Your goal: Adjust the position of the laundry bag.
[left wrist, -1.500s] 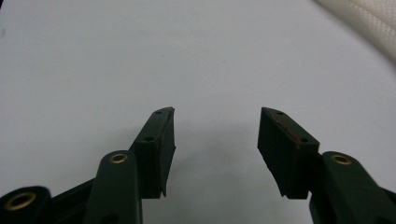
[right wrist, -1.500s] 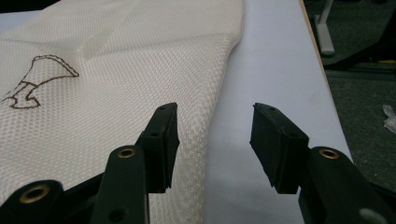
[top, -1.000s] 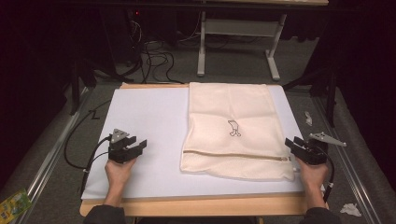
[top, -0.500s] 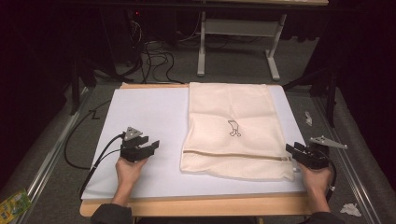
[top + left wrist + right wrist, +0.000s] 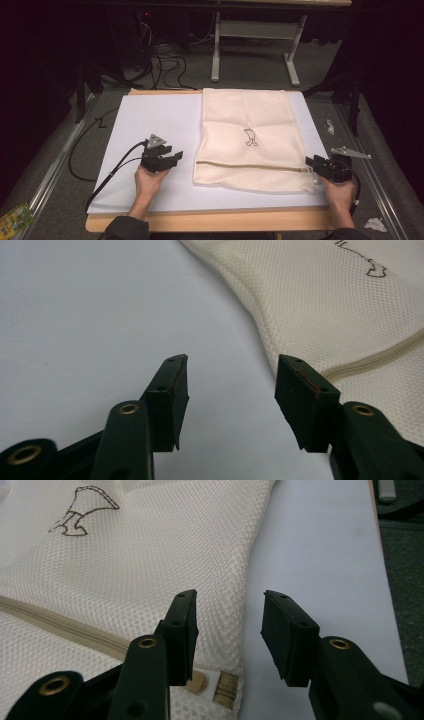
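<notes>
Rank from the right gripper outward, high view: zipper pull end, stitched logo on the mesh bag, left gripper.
From the right gripper, whose jaws have just been closing with nothing gripped:
1. zipper pull end, right beside it at the mesh bag near corner.
2. stitched logo, bag middle.
3. left gripper, beyond the bag's far edge.

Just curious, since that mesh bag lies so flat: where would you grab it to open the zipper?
At the zipper pull, at the bag's near right corner. It lies beneath the right tool, which could pinch it from above; the flat mesh offers little else to grip.
</notes>
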Available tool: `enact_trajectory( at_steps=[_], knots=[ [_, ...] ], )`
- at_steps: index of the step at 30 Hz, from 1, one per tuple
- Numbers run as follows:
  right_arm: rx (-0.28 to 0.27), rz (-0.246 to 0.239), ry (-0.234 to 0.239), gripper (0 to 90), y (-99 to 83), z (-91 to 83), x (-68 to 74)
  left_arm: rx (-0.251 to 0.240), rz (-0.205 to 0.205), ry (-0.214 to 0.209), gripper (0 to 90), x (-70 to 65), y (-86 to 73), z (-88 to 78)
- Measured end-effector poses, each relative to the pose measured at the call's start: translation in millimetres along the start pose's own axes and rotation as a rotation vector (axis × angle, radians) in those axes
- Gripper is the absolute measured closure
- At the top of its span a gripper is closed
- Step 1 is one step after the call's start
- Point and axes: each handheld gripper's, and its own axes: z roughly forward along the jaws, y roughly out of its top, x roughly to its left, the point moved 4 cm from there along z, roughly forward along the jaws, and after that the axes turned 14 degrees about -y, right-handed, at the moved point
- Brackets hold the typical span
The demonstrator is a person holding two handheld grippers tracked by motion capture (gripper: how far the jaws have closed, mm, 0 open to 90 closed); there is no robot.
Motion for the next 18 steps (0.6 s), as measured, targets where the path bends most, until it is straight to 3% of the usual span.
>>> enact_trajectory(
  at_steps=[3,9,11,15,18],
  knots=[
    [0.046,-0.008,0.038,67.5,1.2,2.8,2.0,0.032,0.004,-0.021,48.4,-6.5,2.3,10.3],
    [0.071,-0.006,0.024,63.9,3.0,7.3,2.4,0.085,0.046,0.008,44.4,-13.7,7.1,34.4],
    [0.08,-0.008,0.01,62.6,4.2,9.5,3.2,0.095,0.048,-0.001,42.9,-15.8,8.7,40.2],
    [0.118,-0.004,0.004,63.6,6.4,14.2,3.5,0.084,0.025,-0.021,41.4,-18.5,16.9,47.8],
    [0.131,-0.003,0.001,63.7,9.2,14.6,4.1,0.075,0.017,-0.01,41.1,-18.0,23.6,50.9]
  ],
)
